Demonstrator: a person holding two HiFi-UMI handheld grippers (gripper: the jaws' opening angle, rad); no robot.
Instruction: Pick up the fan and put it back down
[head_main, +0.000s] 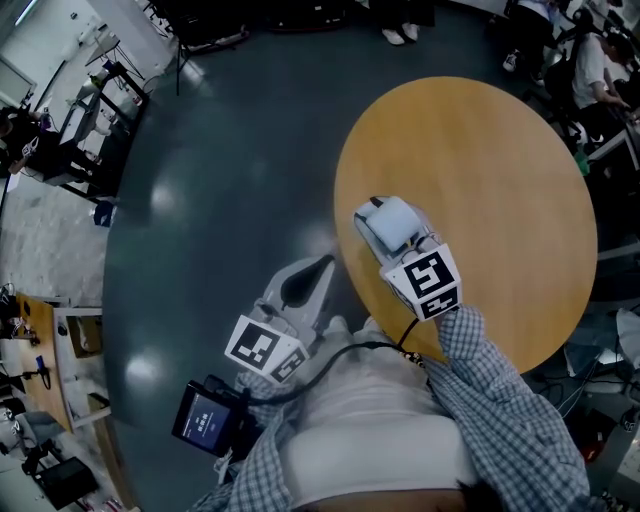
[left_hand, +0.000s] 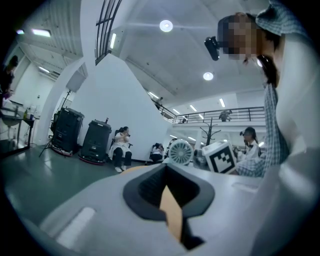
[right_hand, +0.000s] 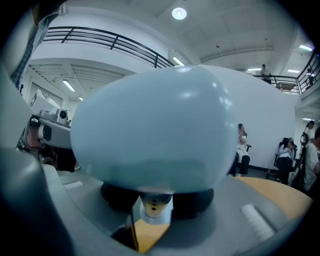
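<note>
Right tool (right_hand: 156, 197) is clamped on the fan (head_main: 393, 222), jaws pressed to either side of its pale blue body. The fan sits over the round wooden tabletop (head_main: 500, 170), towards the rim at the tabletop's 8 o'clock. From that tool's own camera the fan's rounded back blocks nearly everything ahead.

Left tool (head_main: 318, 272) hangs at the fan's 7 o'clock, off the tabletop and over the dark floor (head_main: 220, 170). Its jaws are drawn together to a thin slit, with nothing in them.

A black cable (head_main: 345, 352) runs across the person's front, and a small screen (head_main: 207, 416) hangs at 7 o'clock. People (left_hand: 121, 148) sit by black cases (left_hand: 96, 140) against the far wall.
</note>
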